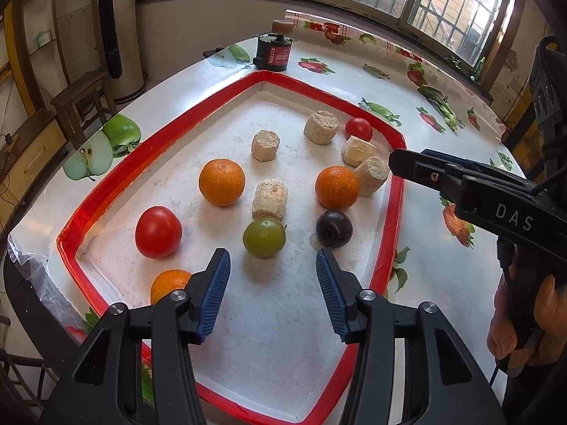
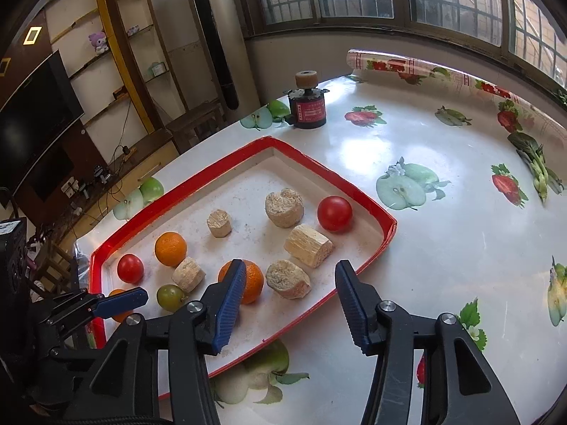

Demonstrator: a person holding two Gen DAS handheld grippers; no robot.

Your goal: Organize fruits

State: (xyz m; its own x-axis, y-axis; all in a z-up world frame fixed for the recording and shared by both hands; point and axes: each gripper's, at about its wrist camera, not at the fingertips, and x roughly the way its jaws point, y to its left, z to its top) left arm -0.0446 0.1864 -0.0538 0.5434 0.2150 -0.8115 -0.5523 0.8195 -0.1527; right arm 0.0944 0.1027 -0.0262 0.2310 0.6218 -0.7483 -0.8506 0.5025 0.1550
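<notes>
Fruit-print table bearing red tray of fruit at centre; left gripper and right gripper, jaws parted, empty, at lower frame

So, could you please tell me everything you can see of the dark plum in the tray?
The dark plum is small, round and near-black purple, with a smooth, slightly glossy skin and a small dimple on top. It looks whole and unmarked. It rests on the white floor of the red-rimmed tray, near the right rim, just below an orange, which it seems almost to touch. A green plum lies apart to its left. Nothing grips it; in the right wrist view it is hidden.
</notes>
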